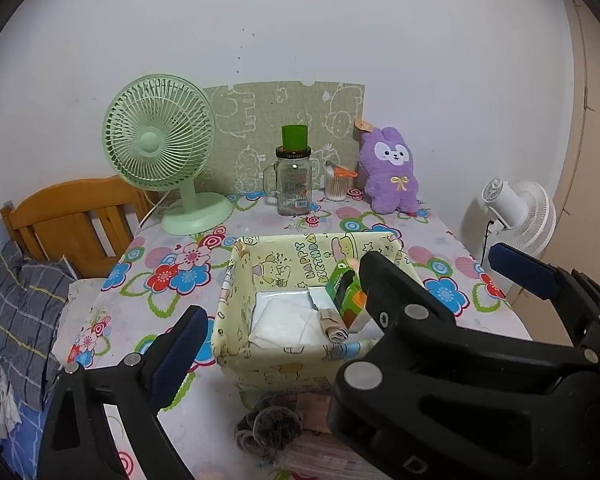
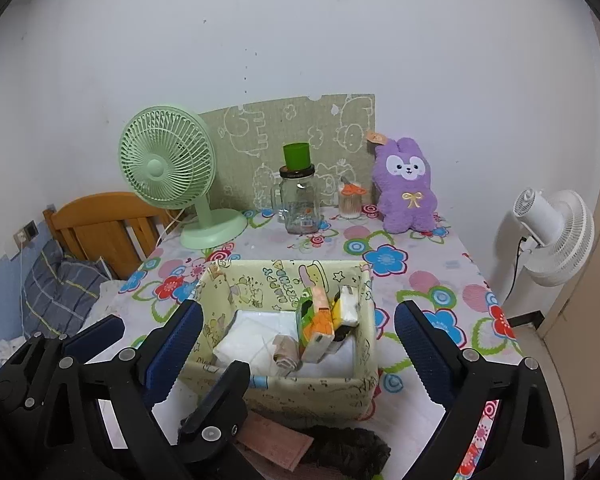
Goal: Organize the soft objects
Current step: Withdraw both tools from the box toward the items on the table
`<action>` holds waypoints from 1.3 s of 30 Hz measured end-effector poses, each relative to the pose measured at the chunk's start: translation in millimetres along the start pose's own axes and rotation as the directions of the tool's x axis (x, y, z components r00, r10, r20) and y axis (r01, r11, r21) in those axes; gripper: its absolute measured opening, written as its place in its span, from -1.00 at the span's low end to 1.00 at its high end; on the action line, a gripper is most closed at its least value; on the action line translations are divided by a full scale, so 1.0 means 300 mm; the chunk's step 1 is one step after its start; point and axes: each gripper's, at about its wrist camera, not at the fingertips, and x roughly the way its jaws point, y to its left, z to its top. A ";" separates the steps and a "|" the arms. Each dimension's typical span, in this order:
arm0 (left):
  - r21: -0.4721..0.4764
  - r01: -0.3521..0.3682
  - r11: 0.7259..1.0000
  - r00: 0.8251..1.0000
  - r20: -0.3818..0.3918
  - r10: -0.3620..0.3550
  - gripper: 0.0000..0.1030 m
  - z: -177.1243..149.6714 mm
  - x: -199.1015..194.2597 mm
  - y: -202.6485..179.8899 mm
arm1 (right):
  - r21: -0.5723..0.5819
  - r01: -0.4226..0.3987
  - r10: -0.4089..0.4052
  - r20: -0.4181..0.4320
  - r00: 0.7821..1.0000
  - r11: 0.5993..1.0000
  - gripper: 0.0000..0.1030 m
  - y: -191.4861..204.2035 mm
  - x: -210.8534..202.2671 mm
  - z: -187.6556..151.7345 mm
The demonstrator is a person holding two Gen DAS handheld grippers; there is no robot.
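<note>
Both grippers hover over the near edge of the floral-cloth table (image 2: pixel 440 248), jaws spread wide, nothing between them. The yellow cartoon fabric box (image 2: pixel 220 292) sits just ahead of the left gripper (image 1: pixel 336 292) and the right gripper (image 2: pixel 298 330). Inside: folded white cloth (image 2: pixel 256 334), a small rolled beige fabric (image 2: pixel 286 354), tissue packs (image 2: pixel 318 328) standing upright. A dark scrunchie (image 1: pixel 270 424) lies on the table in front of the box, below the fingers.

Dark fuzzy scrunchie (image 2: pixel 346 446) cut off by bottom edge; pink folded cloth (image 2: pixel 274 438) partly hidden behind black gripper arm; glass jar's label (image 1: pixel 301 201) unreadable.
</note>
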 end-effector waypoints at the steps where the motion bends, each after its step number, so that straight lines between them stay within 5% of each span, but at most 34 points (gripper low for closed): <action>1: -0.003 0.001 1.000 1.000 0.001 -0.001 0.90 -0.002 -0.006 0.000 | 0.002 0.001 -0.001 0.002 1.000 1.000 0.91 -0.002 -0.007 -0.002; 23: 0.000 0.030 1.000 0.999 0.023 -0.030 0.97 -0.123 -0.152 -0.053 | -0.044 0.056 -0.055 0.028 0.998 0.997 0.95 -0.002 -0.196 -0.100; 39: -0.007 0.022 1.000 0.999 0.043 -0.022 1.00 -0.208 -0.228 -0.063 | -0.021 0.001 0.000 0.032 0.999 1.000 0.94 -0.003 -0.284 -0.187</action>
